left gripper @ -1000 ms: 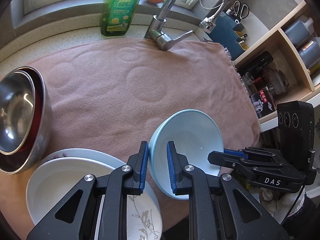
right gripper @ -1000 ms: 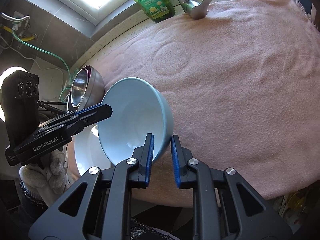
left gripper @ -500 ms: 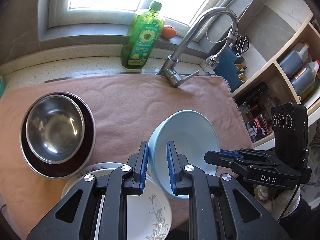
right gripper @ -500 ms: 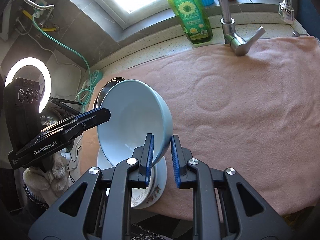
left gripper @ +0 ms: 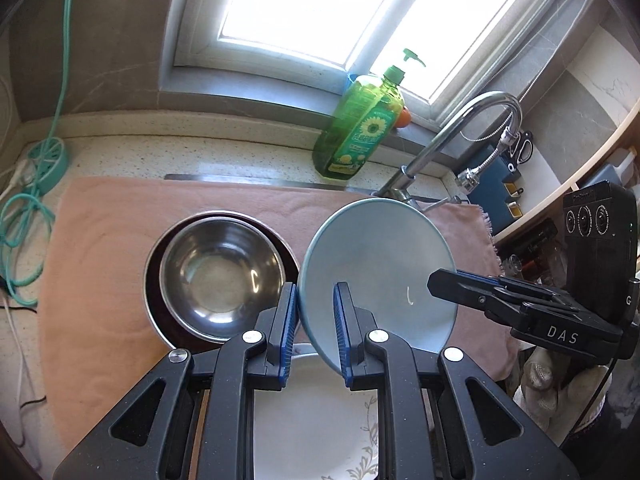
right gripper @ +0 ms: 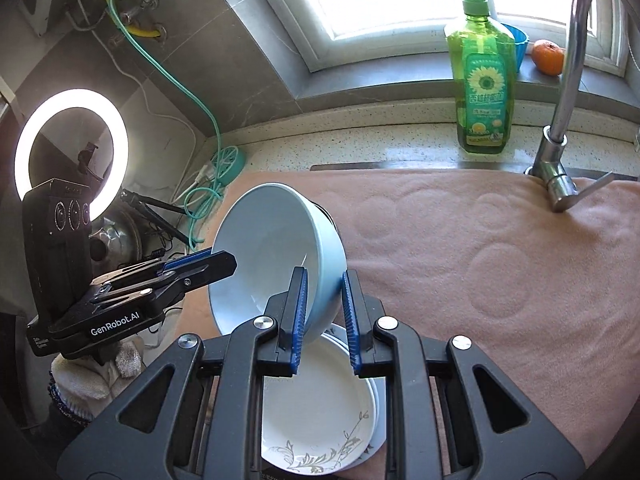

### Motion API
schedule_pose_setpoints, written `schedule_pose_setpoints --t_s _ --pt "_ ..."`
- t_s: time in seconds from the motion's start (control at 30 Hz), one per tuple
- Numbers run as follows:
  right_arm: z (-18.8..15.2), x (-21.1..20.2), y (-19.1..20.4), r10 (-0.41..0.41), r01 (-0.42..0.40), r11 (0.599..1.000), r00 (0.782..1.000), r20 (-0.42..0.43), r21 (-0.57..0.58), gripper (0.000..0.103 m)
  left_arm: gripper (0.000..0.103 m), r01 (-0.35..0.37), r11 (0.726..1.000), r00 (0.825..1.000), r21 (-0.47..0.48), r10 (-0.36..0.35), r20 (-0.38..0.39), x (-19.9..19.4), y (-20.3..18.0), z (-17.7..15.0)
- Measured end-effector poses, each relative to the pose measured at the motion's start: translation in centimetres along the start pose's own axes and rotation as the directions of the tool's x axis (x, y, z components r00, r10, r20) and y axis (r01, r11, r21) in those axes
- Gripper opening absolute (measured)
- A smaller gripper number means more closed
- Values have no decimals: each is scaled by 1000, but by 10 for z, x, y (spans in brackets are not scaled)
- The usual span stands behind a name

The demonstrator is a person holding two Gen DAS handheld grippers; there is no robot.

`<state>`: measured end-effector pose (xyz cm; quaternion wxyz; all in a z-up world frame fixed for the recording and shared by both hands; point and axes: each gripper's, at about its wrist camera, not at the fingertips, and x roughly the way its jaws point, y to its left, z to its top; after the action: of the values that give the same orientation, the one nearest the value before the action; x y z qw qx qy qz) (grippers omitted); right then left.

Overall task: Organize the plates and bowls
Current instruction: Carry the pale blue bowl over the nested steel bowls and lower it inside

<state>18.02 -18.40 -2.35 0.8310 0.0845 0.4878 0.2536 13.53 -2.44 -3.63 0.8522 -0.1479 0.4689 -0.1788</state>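
Note:
A light blue bowl (left gripper: 376, 264) hangs in the air, tilted, with both grippers on its rim. My left gripper (left gripper: 316, 312) is shut on its near-left rim. My right gripper (right gripper: 324, 304) is shut on the opposite rim; the bowl (right gripper: 276, 256) fills the middle of the right wrist view. The right gripper also shows in the left wrist view (left gripper: 444, 280). Below the bowl lies a stack of white plates (right gripper: 316, 412) with a leaf pattern. A steel bowl (left gripper: 220, 272) sits nested in a dark red bowl (left gripper: 154, 300) to the left on the pink towel (left gripper: 100, 264).
A green soap bottle (right gripper: 482, 80) and a tap (right gripper: 560, 132) stand behind the towel. An orange (right gripper: 548, 56) lies on the window sill. Shelves with bottles (left gripper: 592, 184) are at the right. A ring light (right gripper: 72, 144) and teal cable (left gripper: 28, 208) are at the left.
Both grippers have lifted the blue bowl off the towel and carried it left, over the plates and beside the steel bowl. Both grips have held.

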Motion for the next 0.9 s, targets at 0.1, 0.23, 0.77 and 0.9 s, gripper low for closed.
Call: schedule_pose_setpoints --t_s 0.1,0.23,0.77,0.9 --pt "9 15 11 2 -2 1000 1000 -14 -22 18 17 -16 999 1000 -30 17 14 -4 15 4" --pt "17 36 21 1 -2 999 999 -44 -38 18 17 -38 997 999 -62 39 17 -5 34 8" --pt "21 103 20 -46 40 998 988 -149 -42 18 17 -89 990 996 -109 86 -37 16 75 12" --pt "20 112 19 -51 45 998 985 -165 -40 18 17 -96 989 995 -110 91 -49 21 78 12"
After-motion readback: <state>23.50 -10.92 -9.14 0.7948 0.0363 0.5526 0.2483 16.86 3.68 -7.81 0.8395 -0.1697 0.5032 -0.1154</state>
